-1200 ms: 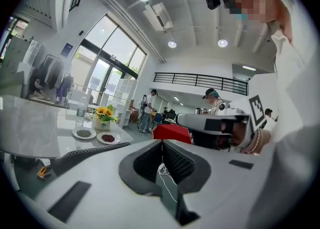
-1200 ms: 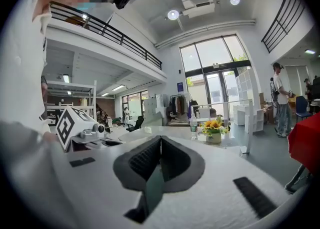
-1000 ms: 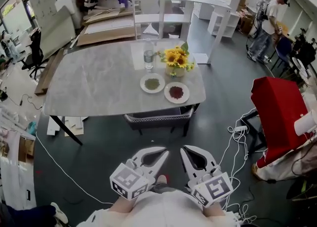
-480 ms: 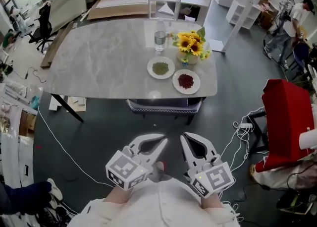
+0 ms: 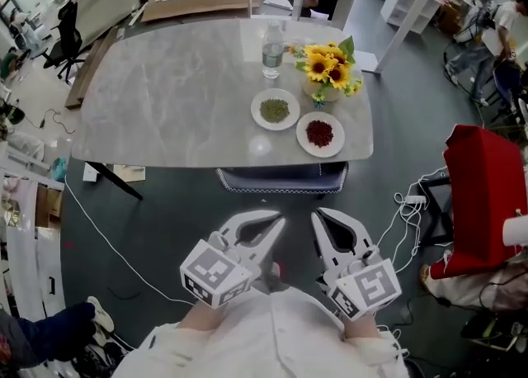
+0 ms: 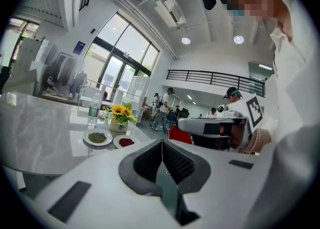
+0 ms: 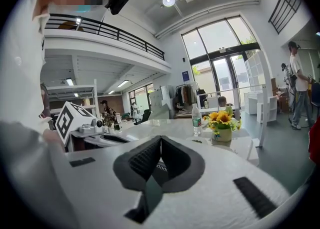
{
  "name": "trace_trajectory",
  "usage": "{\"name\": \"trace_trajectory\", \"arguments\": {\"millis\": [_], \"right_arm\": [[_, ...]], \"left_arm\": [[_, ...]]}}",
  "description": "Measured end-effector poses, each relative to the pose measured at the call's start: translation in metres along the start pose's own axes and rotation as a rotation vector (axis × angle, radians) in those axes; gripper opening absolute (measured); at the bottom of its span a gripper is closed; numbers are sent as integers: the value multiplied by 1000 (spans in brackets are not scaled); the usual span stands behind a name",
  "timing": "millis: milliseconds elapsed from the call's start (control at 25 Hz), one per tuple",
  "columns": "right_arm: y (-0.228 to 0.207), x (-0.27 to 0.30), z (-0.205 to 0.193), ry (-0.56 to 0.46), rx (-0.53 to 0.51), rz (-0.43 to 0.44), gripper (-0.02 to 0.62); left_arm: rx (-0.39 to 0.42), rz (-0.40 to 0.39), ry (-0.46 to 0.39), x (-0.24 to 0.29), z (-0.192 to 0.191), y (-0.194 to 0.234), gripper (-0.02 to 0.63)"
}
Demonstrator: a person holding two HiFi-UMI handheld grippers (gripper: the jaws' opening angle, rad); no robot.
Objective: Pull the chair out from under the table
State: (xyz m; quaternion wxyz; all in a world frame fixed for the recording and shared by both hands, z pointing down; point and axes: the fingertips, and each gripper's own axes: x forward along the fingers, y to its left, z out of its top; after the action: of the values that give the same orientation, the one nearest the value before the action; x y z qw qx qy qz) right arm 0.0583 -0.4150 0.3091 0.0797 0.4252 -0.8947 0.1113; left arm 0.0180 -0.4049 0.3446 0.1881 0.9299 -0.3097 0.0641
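Dark grey workshop floor (image 5: pixel 165 228) surrounds a large, pale grey, marble-look table (image 5: pixel 165 112) with rounded corners. Tucked beneath its near edge is the dark chair (image 5: pixel 280 180), only a strip with light patterned trim showing. Apart from it, the white left gripper (image 5: pixel 279 223) and white right gripper (image 5: pixel 318 218) hover side by side, jaws pressed together on nothing.

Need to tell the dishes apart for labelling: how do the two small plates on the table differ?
The left plate holds something green; the right plate holds something red. The left plate lies nearer the water bottle, the right plate nearer the near edge of the table, above the chair. Both are round, white and about equal in size.
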Motion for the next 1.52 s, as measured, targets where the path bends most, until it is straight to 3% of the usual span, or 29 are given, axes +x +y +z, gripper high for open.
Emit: {"name": "trace_trajectory", "arguments": {"millis": [480,640,1080,1320,1520], "right_arm": [[-16,47,0,26,9,-31,2],[-16,49,-4,35,14,-43,2],[-22,41,-5,57,21,-5,2],[-25,41,-6,70,5,36,2],[-27,44,-13,103,-38,67,2]], "left_arm": [[8,-36,38,11,1,46,17],[28,-64,51,13,5,48,15],[19,-22,100,13,-4,45,16],[3,-101,135,22,-11,30,17],[95,-87,145,29,-14,37,17]]}}
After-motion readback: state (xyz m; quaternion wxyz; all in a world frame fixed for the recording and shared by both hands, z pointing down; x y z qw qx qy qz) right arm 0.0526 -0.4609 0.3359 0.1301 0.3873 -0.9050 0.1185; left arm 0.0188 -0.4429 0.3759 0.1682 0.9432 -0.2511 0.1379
